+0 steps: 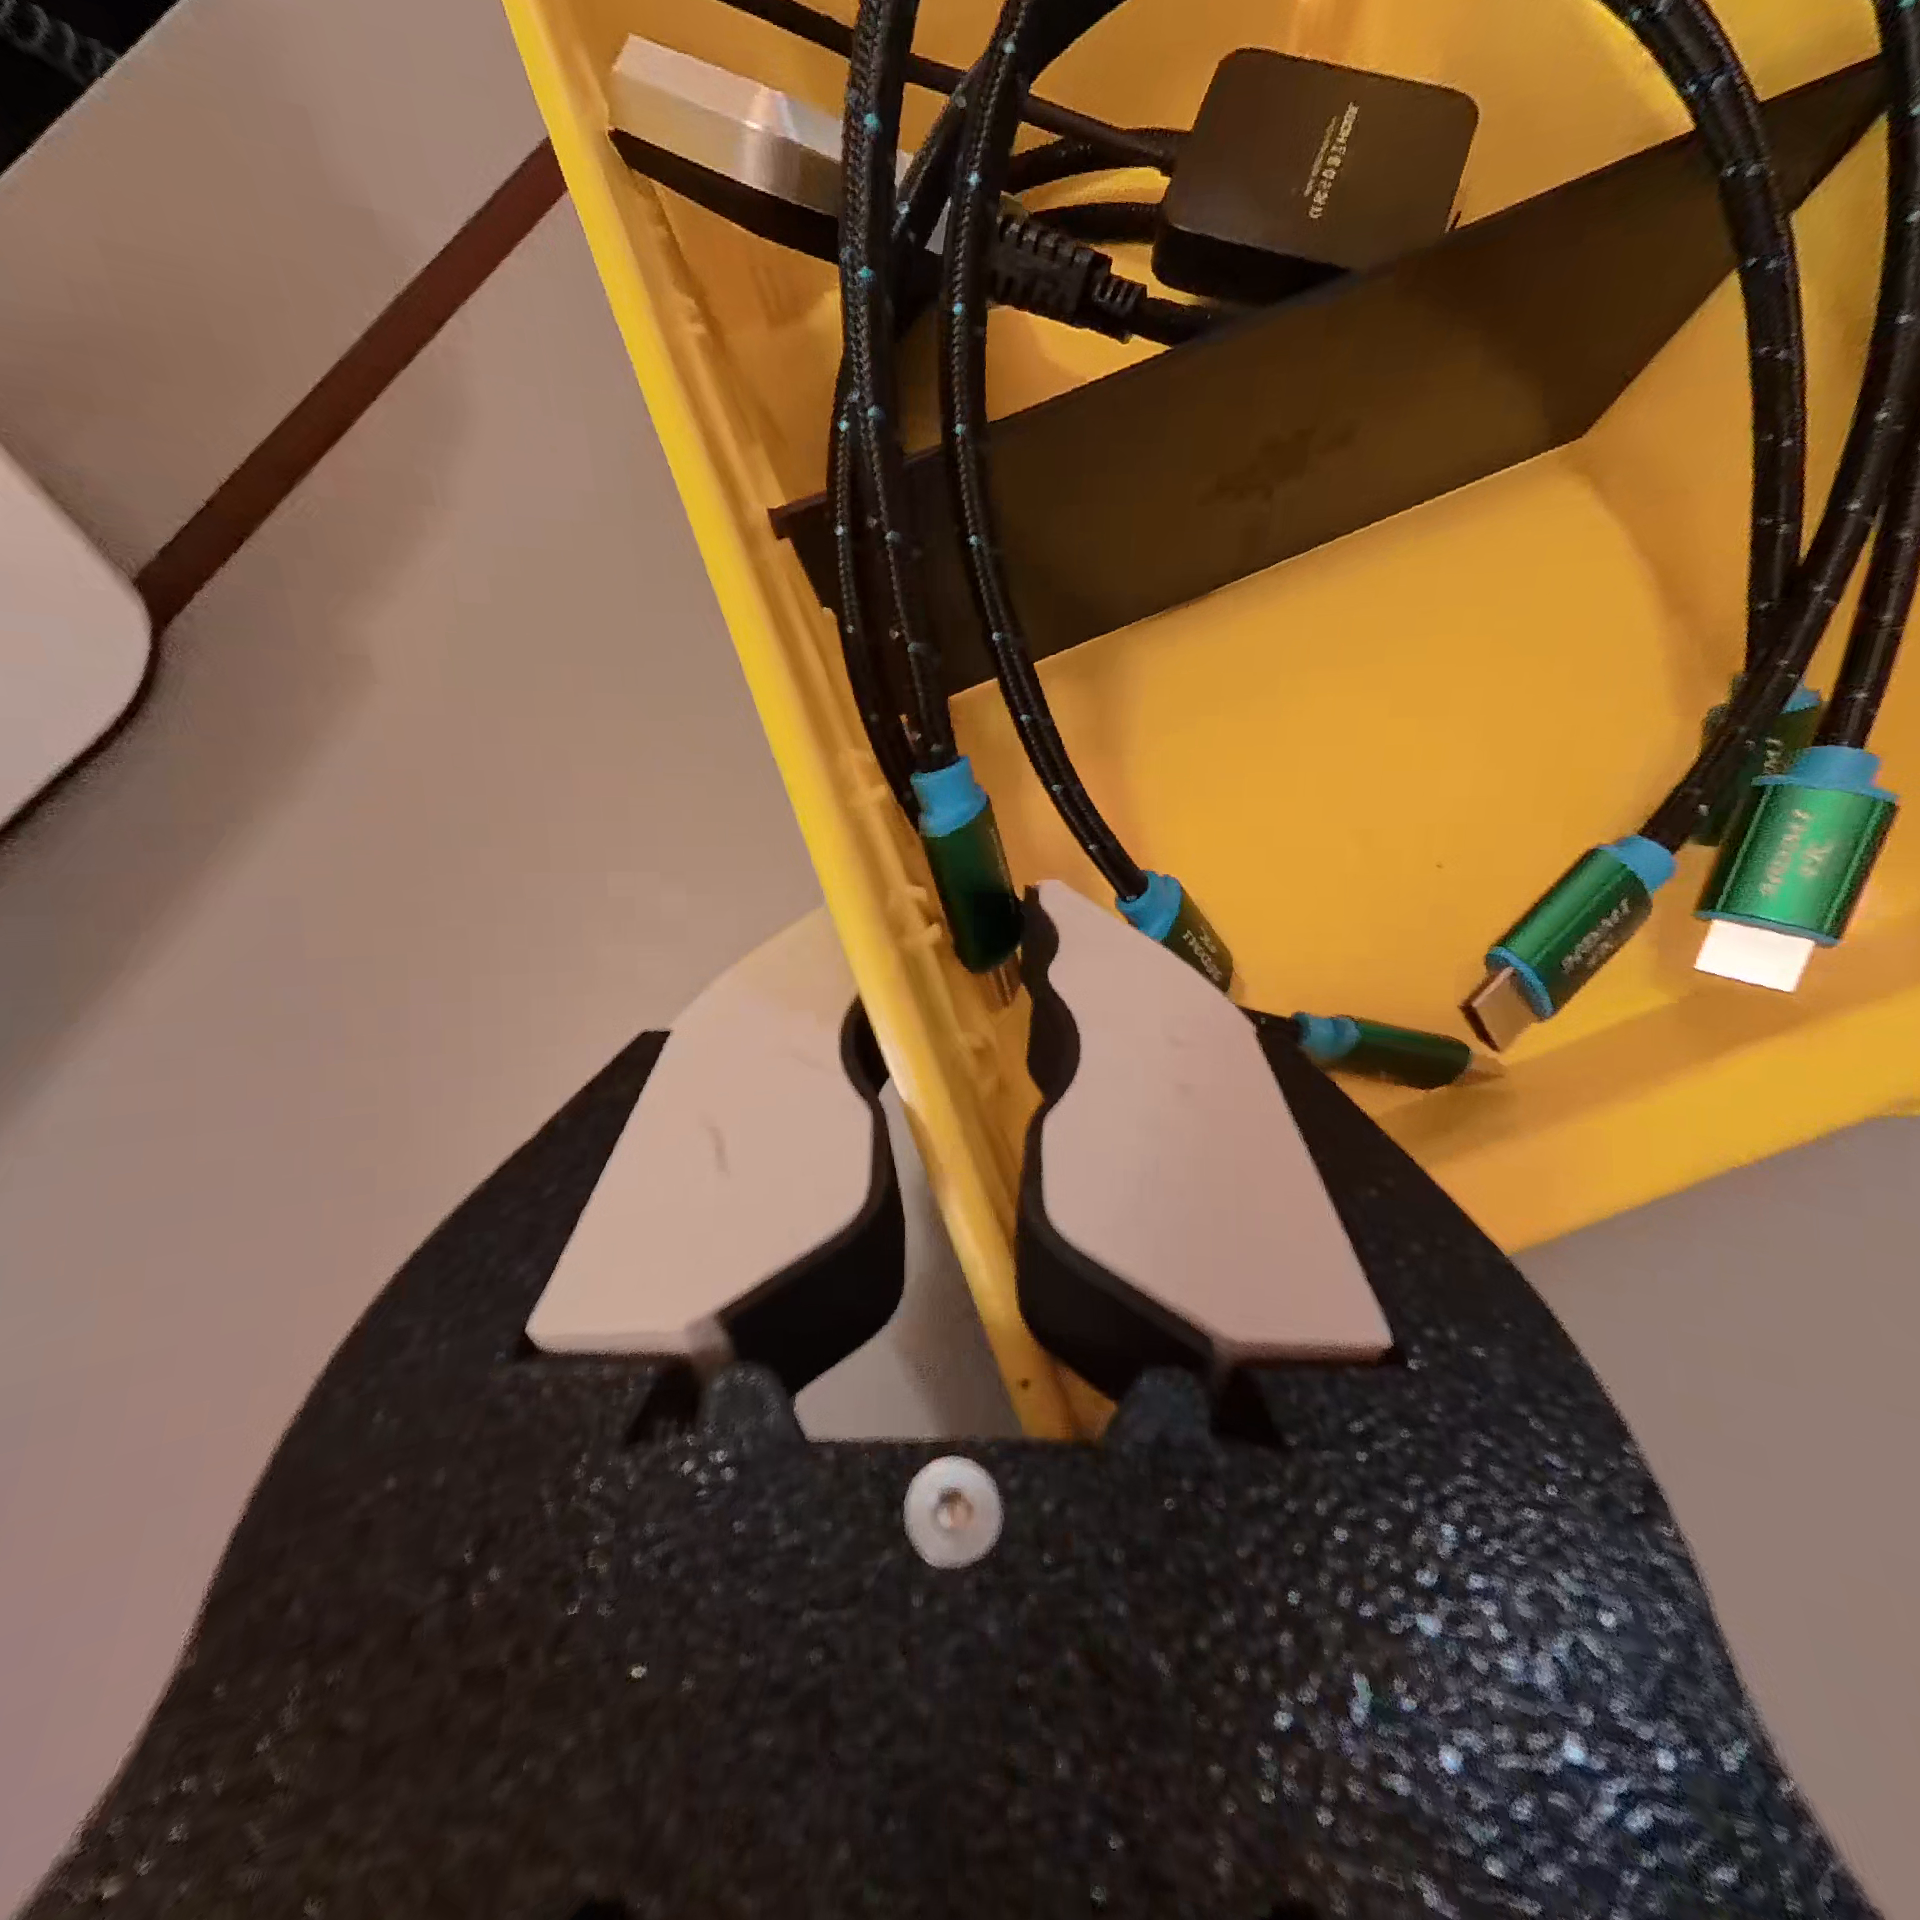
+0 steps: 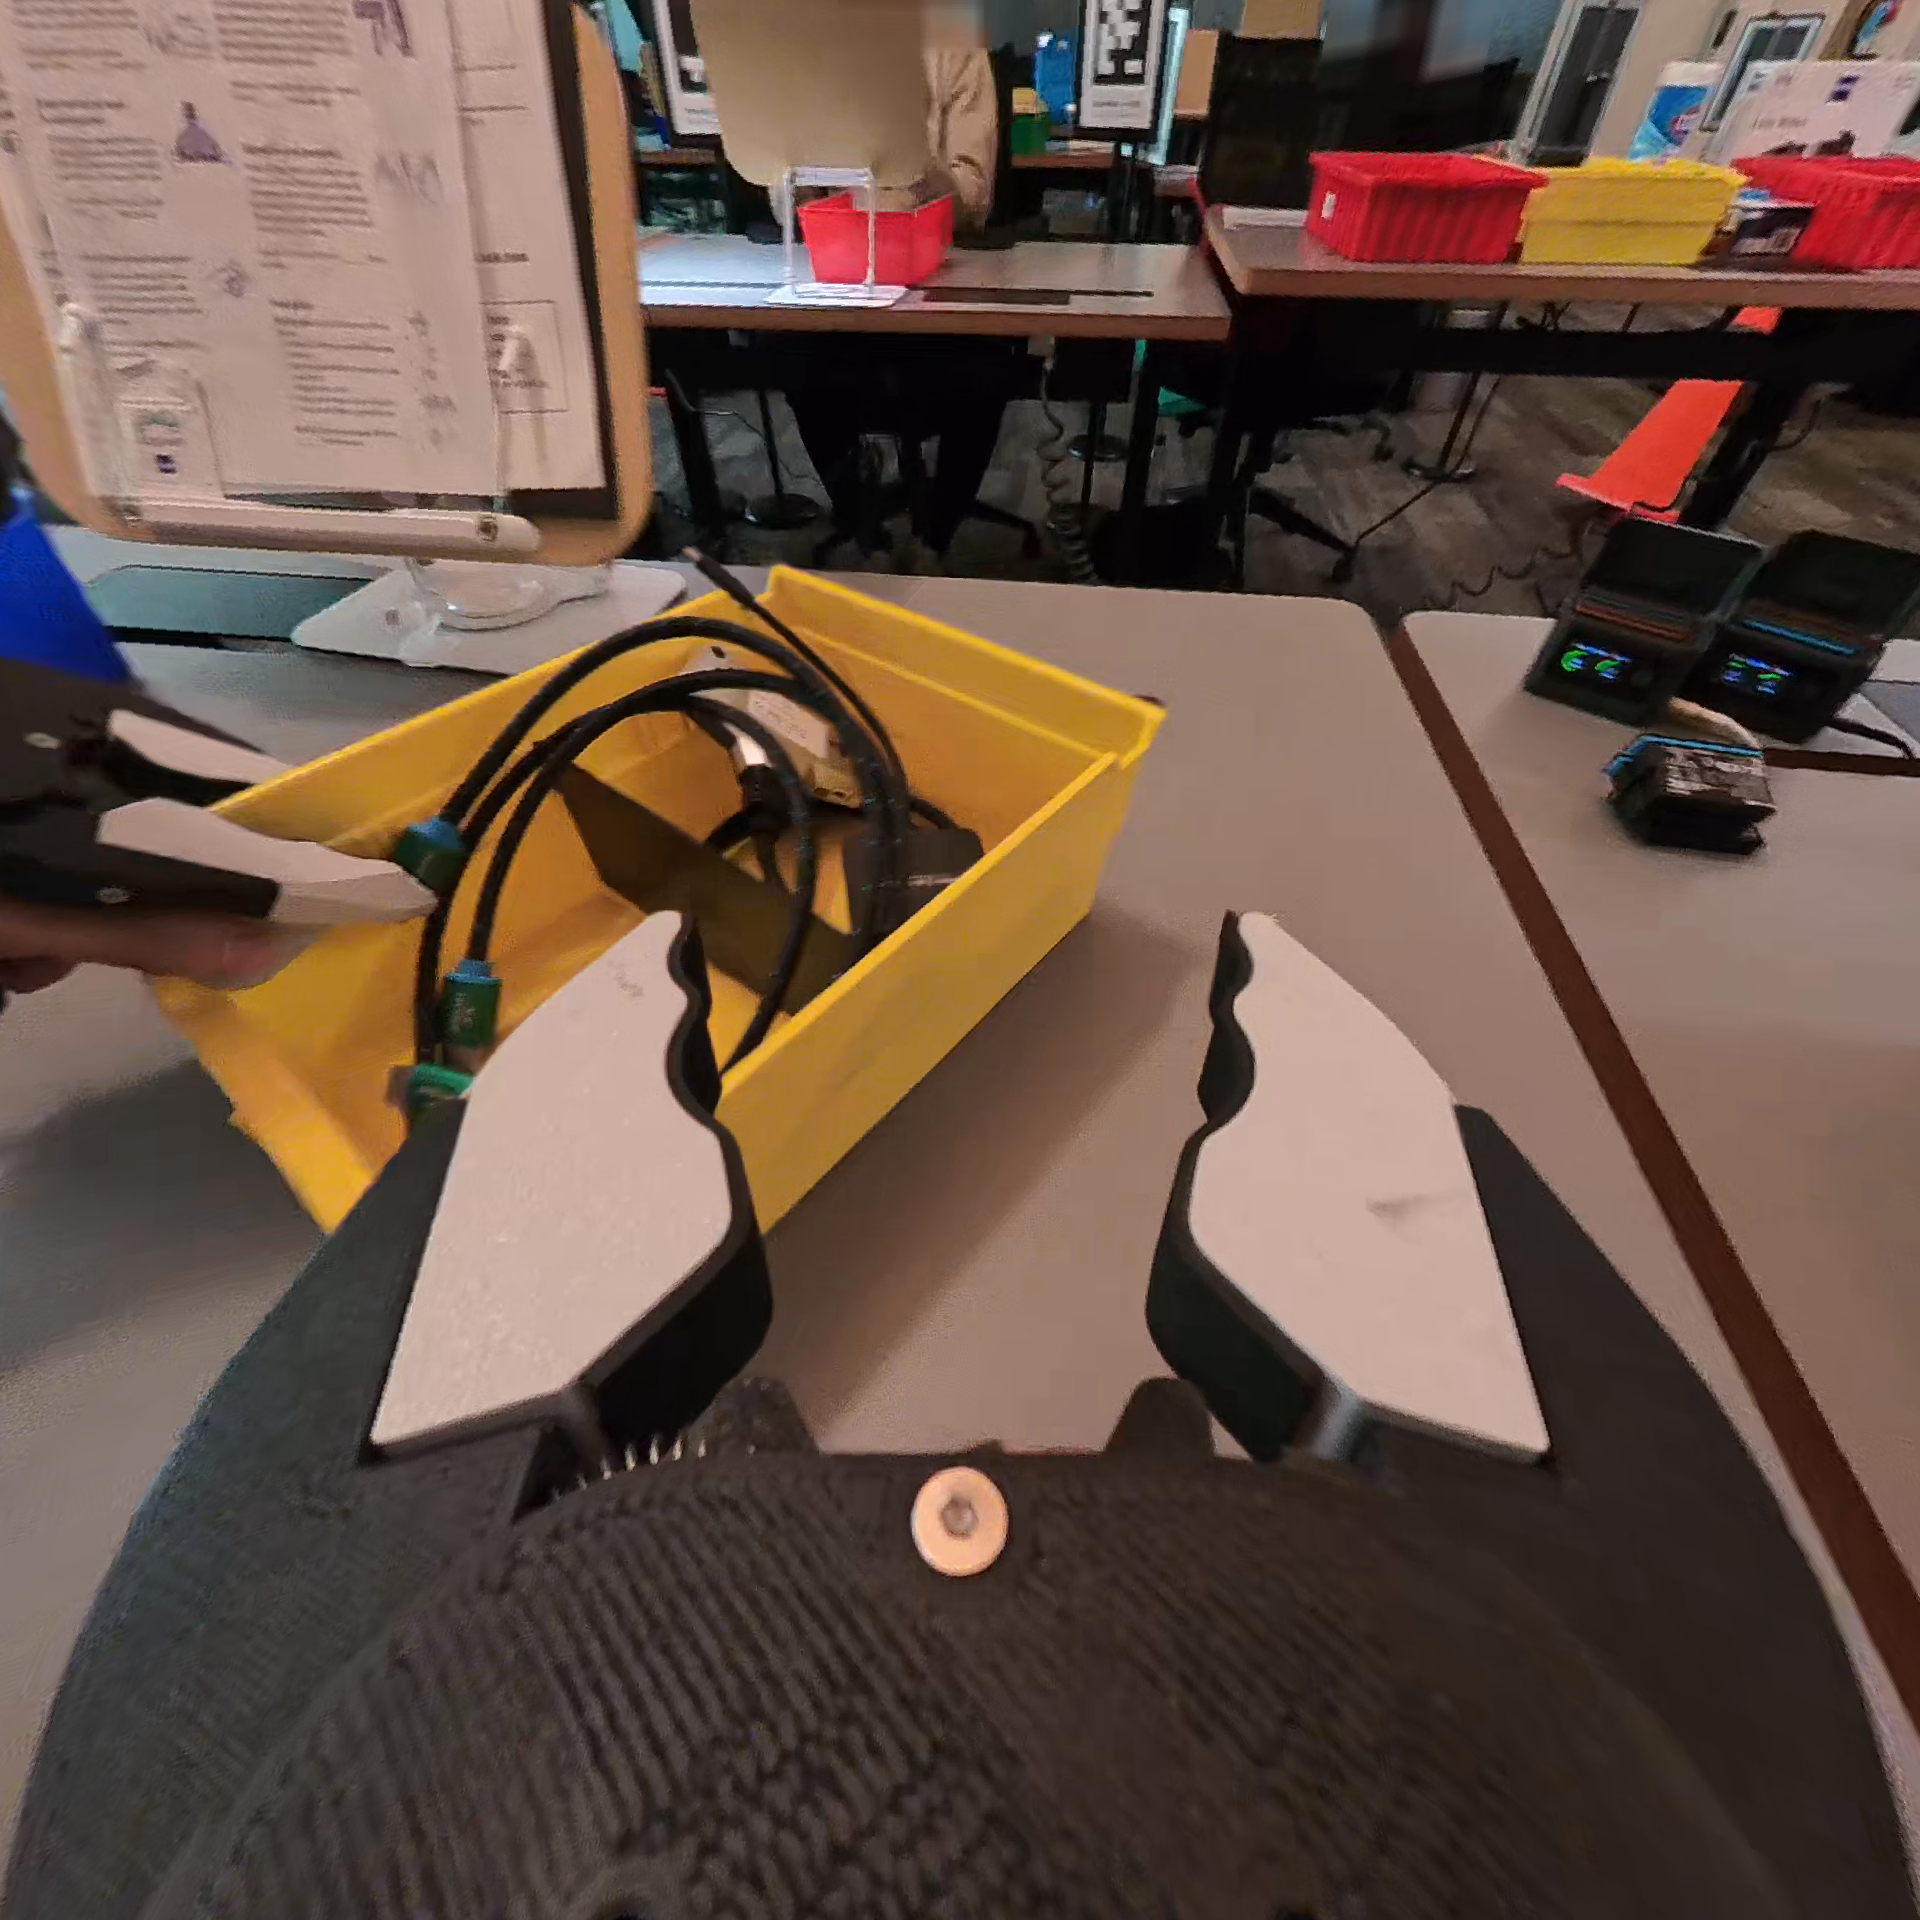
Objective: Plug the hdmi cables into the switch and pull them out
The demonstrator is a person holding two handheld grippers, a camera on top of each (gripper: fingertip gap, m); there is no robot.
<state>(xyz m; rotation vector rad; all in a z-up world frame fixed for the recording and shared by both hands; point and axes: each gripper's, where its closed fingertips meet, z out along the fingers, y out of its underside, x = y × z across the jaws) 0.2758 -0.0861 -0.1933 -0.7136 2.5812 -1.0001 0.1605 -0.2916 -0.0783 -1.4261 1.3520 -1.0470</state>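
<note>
A yellow bin (image 1: 1558, 1143) on a grey table holds several black braided HDMI cables (image 1: 997, 582) with green plugs (image 1: 1558, 935) and blue collars. The black switch (image 1: 1320, 166) lies at the bin's far end, behind a black divider (image 1: 1299, 468). My left gripper (image 1: 951, 966) straddles the bin's side wall, one finger outside and one inside, closed on it; a green plug (image 1: 966, 894) leans on the wall beside it. The right wrist view shows the bin (image 2: 935, 1018), cables (image 2: 623, 717) and left gripper (image 2: 353, 831). My right gripper (image 2: 956, 925) is open and empty over the table, right of the bin.
A stand with papers (image 2: 312, 260) rises behind the bin. Two chargers (image 2: 1714, 644) and a black battery pack (image 2: 1683, 790) sit on the adjoining table at right, past a dark seam (image 2: 1558, 935). A silver block (image 1: 717, 125) lies in the bin. Red and yellow bins (image 2: 1621, 208) stand on far tables.
</note>
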